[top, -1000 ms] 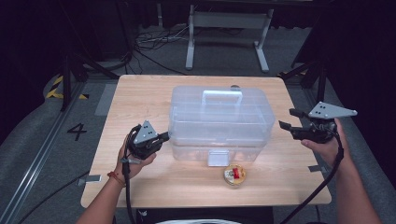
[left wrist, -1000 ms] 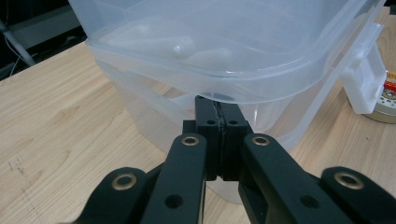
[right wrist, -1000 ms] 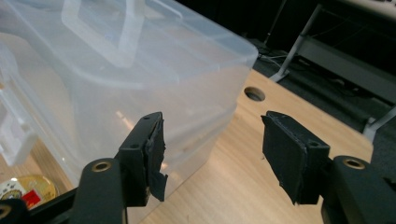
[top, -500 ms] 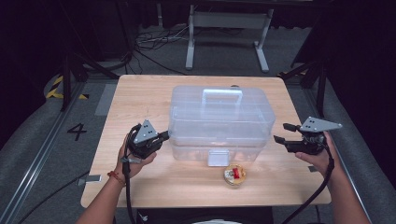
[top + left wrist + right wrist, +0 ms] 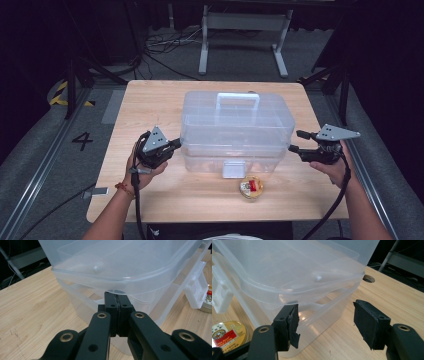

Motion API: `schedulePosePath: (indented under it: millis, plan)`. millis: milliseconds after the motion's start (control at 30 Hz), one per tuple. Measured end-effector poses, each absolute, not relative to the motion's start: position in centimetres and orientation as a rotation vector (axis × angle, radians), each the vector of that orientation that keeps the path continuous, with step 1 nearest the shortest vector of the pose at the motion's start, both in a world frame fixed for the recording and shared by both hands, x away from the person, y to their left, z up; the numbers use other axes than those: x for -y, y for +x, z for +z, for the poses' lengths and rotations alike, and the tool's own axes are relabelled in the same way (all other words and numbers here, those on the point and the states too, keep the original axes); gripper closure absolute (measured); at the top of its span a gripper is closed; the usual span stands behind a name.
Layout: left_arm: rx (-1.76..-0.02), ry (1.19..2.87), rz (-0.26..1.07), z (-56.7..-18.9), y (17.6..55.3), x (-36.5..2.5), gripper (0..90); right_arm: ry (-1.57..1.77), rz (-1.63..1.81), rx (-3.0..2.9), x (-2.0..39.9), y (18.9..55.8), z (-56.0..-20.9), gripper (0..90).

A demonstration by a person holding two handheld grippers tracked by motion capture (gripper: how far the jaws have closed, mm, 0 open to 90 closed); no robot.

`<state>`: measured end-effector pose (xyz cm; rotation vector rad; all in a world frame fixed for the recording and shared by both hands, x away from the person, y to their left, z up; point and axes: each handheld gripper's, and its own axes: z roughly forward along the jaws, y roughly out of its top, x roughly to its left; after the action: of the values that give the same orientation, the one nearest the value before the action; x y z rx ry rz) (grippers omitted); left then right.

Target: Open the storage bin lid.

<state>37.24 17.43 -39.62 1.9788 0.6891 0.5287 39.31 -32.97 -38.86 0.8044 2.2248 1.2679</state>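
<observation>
clear lidded box flanked by two grippers on the wooden surface

the clear plastic box (image 5: 235, 132) stands near the middle of the wooden surface (image 5: 150, 100), closed by a translucent lid with a handle (image 5: 238, 99) on top. a white latch (image 5: 233, 169) sits on the front wall of the box, on the person's side. in the left gripper view the same box (image 5: 120, 262) rises directly ahead of the jaws, and the latch (image 5: 196, 291) shows at the right edge.

the left gripper (image 5: 172, 146) is held by the person's left hand (image 5: 142, 167) at the left end of the box. its jaws are clenched together with nothing between them. in the left gripper view the left gripper (image 5: 116, 296) has its tip right under the projecting lid rim; whether the tip touches the rim cannot be told.

the right gripper (image 5: 296, 141) is held by the person's right hand (image 5: 335, 167) at the right end of the box. its jaws stand apart, released, and hold nothing. in the right gripper view the right gripper (image 5: 325, 322) has one pad just at the rounded corner of the box (image 5: 294, 272) below the lid rim, and the other pad over bare wood, apart from the box.

a small round tin (image 5: 251, 187) with a gold rim and a red label lies on the surface just in front of the box, to the right of the latch. it also shows in the right gripper view as the tin (image 5: 227, 333) at the lower left.
</observation>
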Motion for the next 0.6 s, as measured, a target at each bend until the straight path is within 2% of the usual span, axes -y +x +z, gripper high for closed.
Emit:
schedulePosePath:
  millis: [600]
  plan:
    - [-0.690,1.990,0.556,-39.63,37.12,-16.91,87.3,0.755,1.301,-2.124,32.88,38.90,-38.56,45.0]
